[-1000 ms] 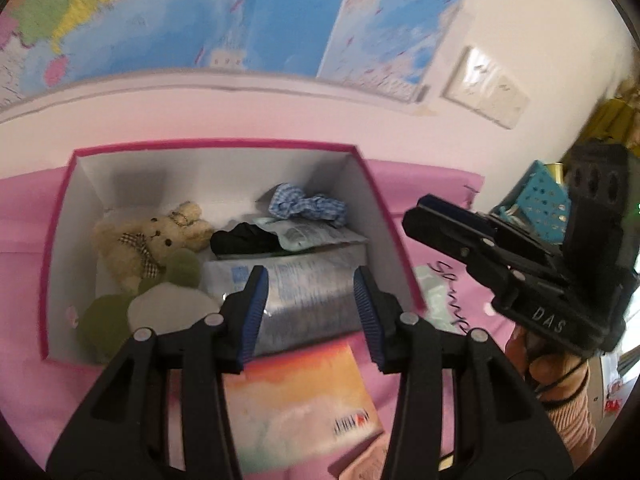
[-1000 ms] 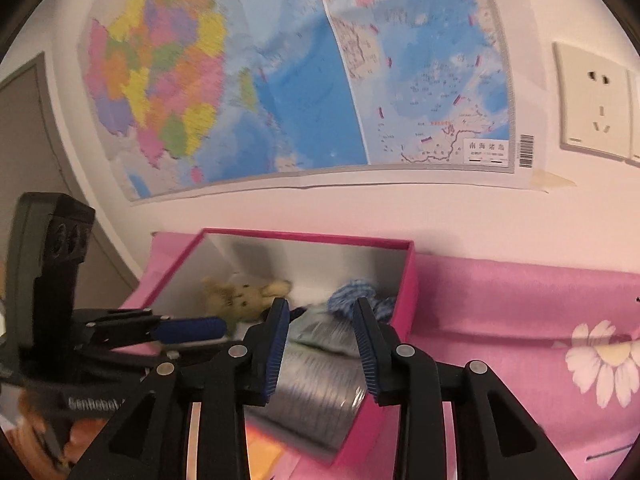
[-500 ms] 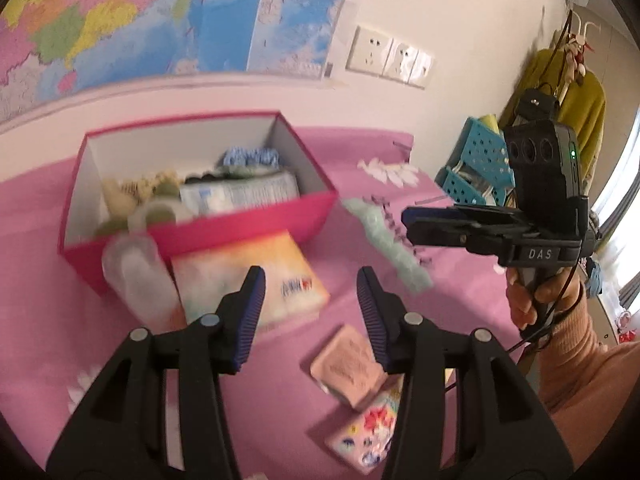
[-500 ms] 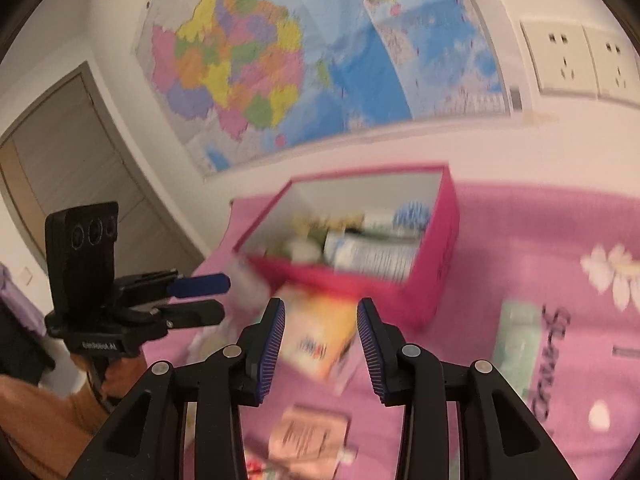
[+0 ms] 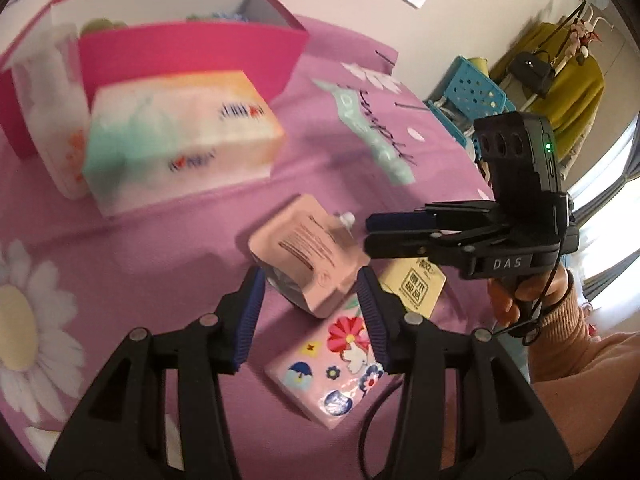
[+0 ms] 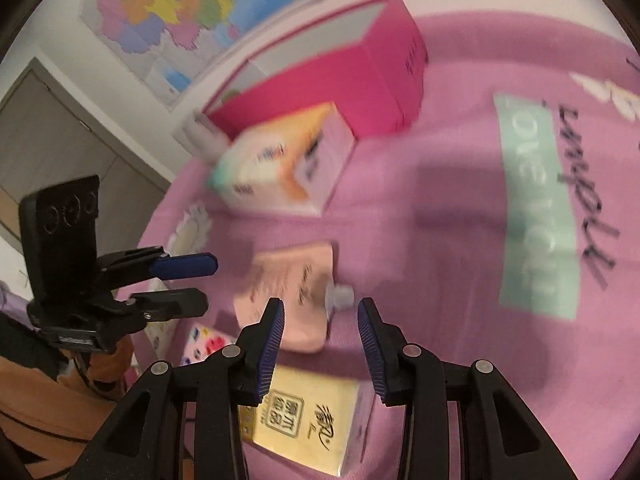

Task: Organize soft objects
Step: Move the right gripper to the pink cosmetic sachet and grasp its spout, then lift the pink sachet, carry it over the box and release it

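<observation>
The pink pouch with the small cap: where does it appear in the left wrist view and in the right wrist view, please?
Left wrist view: the pink pouch lies at centre, just beyond the left gripper, cap toward the right gripper.
Right wrist view: the pouch lies just below centre, ahead of the right gripper, cap pointing right.
Shared landmark: the magenta box, beyond the pouch in both.

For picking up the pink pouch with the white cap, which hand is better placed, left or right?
Probably the left. The left tool hangs open just over the pink pouch, framing its near end. The right tool, also open and empty, comes in from the side, nearer the yellow tissue pack.
</observation>
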Demonstrator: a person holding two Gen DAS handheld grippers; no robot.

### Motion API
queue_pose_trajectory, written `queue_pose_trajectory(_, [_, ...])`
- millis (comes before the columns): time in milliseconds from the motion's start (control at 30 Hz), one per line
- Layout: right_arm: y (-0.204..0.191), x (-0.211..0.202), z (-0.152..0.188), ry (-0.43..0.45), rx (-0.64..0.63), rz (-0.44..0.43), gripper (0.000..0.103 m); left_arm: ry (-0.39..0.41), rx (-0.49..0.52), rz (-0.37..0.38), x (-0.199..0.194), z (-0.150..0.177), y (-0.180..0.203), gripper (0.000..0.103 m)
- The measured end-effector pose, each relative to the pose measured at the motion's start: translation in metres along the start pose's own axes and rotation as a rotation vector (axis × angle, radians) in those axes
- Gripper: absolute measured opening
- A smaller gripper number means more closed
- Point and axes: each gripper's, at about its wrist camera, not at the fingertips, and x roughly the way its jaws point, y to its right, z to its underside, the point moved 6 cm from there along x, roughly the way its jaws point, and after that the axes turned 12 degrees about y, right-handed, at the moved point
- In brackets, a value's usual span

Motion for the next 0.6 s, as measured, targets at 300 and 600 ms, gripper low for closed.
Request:
queue_pose_trajectory(300, [-0.007,0.007,0.002,0.039,-0.019,0.020,0.039,-0.055,-0.033,0.034,0.018,0.009,0.003,0.036])
queue_pose_trajectory(600, [-0.012,0.017,-0.003,0.092,-0.034,0.060,0.039,-0.072,-0.070,0.045,0.022,0.009,-0.003,0.033])
